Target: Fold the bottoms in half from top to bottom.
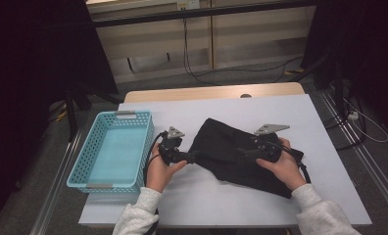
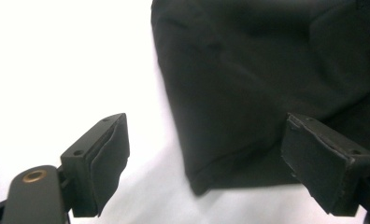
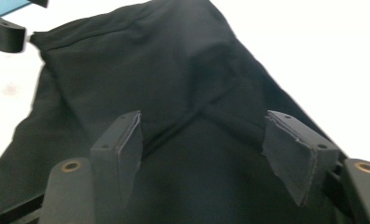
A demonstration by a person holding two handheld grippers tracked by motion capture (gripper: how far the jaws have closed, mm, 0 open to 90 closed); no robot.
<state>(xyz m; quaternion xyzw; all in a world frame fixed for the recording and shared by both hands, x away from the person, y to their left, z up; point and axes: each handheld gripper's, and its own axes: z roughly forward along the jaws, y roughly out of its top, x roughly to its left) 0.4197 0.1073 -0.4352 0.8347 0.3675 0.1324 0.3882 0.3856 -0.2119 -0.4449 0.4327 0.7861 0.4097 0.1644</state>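
Both my grippers, left gripper point(image 2: 206, 163) and right gripper point(image 3: 202, 158), have jaws spread wide, pinching nothing. Right of the blue basket point(image 1: 133, 120) lies the black cloth point(image 1: 231, 152): soft, light, limp. I'd pinch its corner point(image 2: 197, 184).

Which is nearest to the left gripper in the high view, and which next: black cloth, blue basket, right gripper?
From the left gripper:
1. Black cloth, just right of its jaws.
2. Blue basket, close on the left.
3. Right gripper, farther right, over the cloth.
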